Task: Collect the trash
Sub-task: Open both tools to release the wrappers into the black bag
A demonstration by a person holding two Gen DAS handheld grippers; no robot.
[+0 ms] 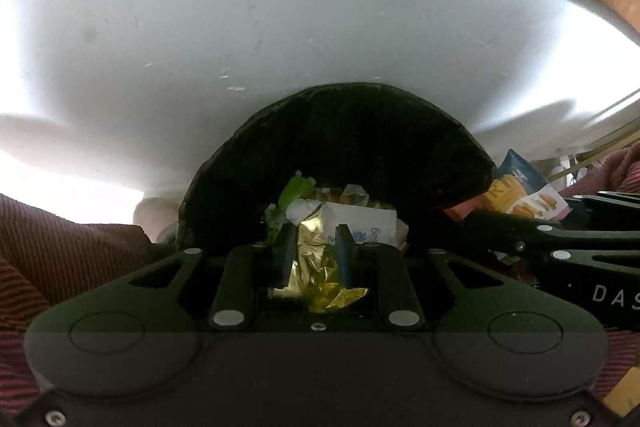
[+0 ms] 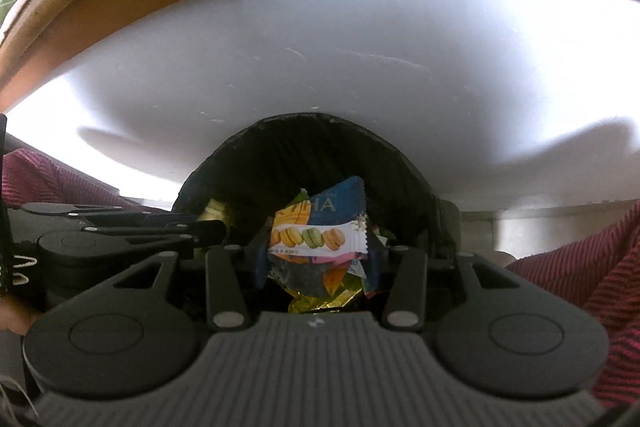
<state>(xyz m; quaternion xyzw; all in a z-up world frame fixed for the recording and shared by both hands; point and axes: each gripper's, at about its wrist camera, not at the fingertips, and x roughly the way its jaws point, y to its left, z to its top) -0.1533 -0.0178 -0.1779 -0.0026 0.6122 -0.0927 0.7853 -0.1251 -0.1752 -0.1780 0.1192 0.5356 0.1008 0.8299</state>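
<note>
I hold both grippers over the black bin (image 1: pixel 344 131) so the trash drops straight in. My left gripper (image 1: pixel 314 247) is clenched on a gold foil wrapper (image 1: pixel 316 267); my right gripper (image 2: pixel 318 251) grasps a macaron packet (image 2: pixel 316 237), perhaps with scraps beneath it.
</note>
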